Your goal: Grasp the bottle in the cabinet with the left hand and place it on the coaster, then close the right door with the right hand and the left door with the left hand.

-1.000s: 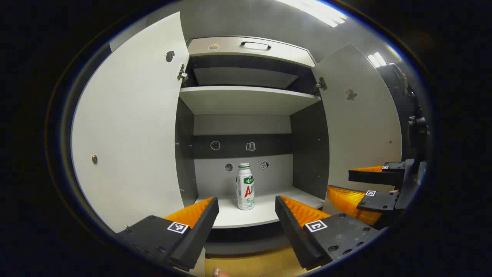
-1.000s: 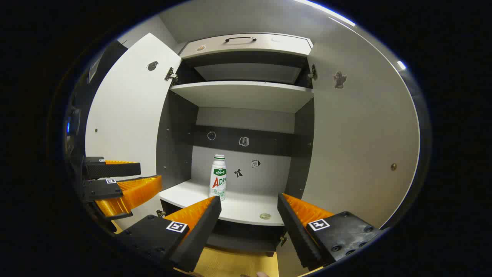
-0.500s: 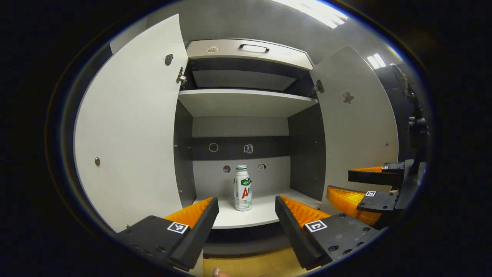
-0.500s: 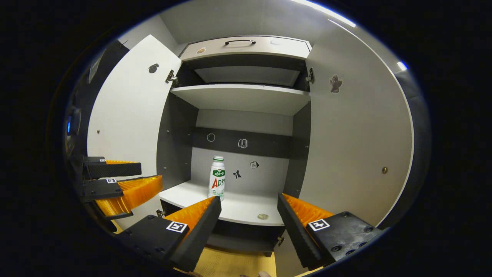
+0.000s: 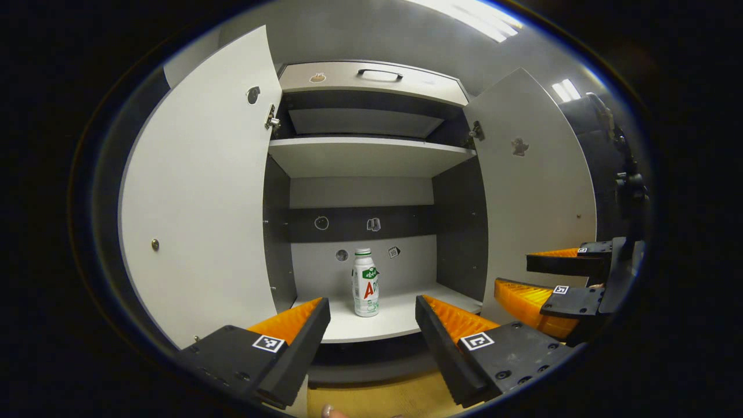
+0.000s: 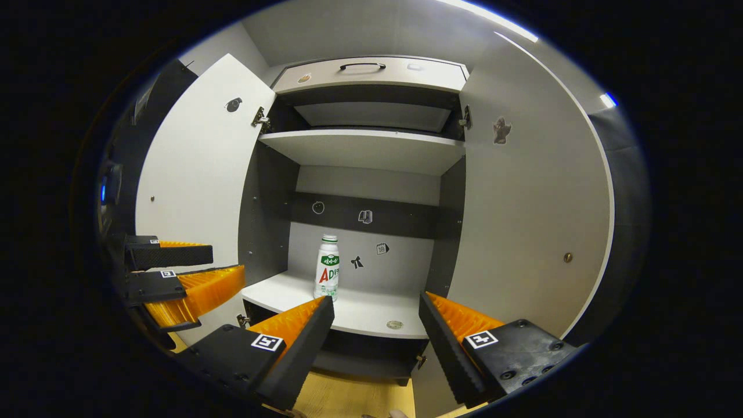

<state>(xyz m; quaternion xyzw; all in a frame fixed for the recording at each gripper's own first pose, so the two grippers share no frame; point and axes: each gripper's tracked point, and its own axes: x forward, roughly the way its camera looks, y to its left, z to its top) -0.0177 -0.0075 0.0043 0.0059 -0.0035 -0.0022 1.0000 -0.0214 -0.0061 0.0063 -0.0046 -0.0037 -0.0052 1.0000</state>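
Bottle (image 5: pixel 365 283): upright on the bottom shelf (image 5: pixel 395 322) of the cabinet, toward the back wall and left of the shelf's middle; untouched.
Coaster (image 6: pixel 395 324): small round disc, judged to be the coaster, lying near the front edge of the bottom shelf, right of the bottle and apart from it; bare.
Left hand-held gripper (image 5: pixel 371 322): fingers spread wide, holding nothing; outside the cabinet, aimed at the bottle, not yet past the shelf's front edge.
Right hand-held gripper (image 6: pixel 376 322): fingers spread wide, holding nothing; outside the cabinet, beside the left one.
Left door (image 5: pixel 203 197): swung fully open.
Right door (image 6: pixel 534 215): swung fully open.
Progress: no step finished; the task is at its approach stage.
Remaining: grasp the bottle with the left hand-held gripper, set it on the coaster, close the right door, then the left door.
Next move, as judged: advance the left hand-held gripper over the shelf until the bottle stands between its fingers.
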